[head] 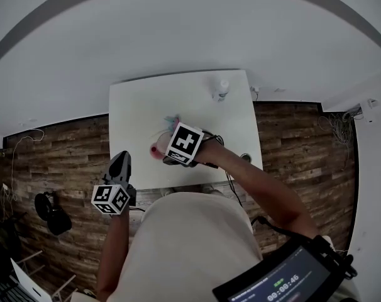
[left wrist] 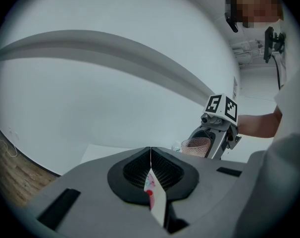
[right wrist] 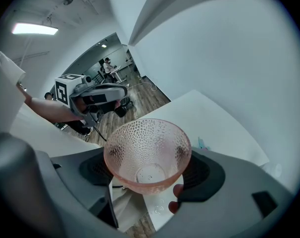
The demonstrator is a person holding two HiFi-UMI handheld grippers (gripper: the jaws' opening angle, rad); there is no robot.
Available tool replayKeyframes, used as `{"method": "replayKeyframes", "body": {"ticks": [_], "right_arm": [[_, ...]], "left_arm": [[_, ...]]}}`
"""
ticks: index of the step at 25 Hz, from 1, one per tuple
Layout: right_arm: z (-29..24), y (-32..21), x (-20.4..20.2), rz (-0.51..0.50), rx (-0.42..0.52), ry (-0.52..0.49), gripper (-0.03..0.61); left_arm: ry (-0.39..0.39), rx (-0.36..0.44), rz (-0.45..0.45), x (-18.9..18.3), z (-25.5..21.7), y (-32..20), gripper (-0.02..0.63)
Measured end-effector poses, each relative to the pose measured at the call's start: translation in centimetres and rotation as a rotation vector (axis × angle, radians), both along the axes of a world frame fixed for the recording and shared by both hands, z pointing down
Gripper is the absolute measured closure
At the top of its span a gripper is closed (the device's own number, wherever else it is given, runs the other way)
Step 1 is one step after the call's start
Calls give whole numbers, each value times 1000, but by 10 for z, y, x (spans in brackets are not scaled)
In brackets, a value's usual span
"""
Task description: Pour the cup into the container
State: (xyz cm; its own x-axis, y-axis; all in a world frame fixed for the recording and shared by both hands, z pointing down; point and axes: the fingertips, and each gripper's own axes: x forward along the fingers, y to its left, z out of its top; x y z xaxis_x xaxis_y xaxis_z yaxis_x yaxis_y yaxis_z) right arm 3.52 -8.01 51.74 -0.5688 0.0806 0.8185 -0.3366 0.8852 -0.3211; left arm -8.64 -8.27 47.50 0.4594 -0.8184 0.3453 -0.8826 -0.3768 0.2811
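A pink dimpled glass cup (right wrist: pixel 147 155) sits upright between the jaws of my right gripper (right wrist: pixel 150 171), which is shut on it. It looks empty apart from a few drops. In the head view the cup (head: pixel 154 150) hangs over the near part of the white table (head: pixel 140 106), under the right gripper (head: pixel 161 148). A small clear container (head: pixel 222 90) stands at the table's far edge. My left gripper (head: pixel 121 160) is off the table's near left corner, well apart from the cup. Its jaws (left wrist: pixel 150 158) are shut, with a thin white, red-printed slip showing at the seam.
A small teal thing (head: pixel 172 122) lies on the table beyond the cup. Wood floor (head: pixel 303 137) surrounds the table. A black bag (head: pixel 52 214) lies on the floor at the left. A dark screen with a timer (head: pixel 285 280) is at the lower right.
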Motion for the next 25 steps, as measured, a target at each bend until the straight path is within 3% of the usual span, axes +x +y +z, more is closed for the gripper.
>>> {"method": "replayKeyframes", "body": {"ticks": [25], "right_arm": [[-17,-12,47,147,124,-178,201]], "left_arm": [[-42,25,59,46,-8,1,601]]}}
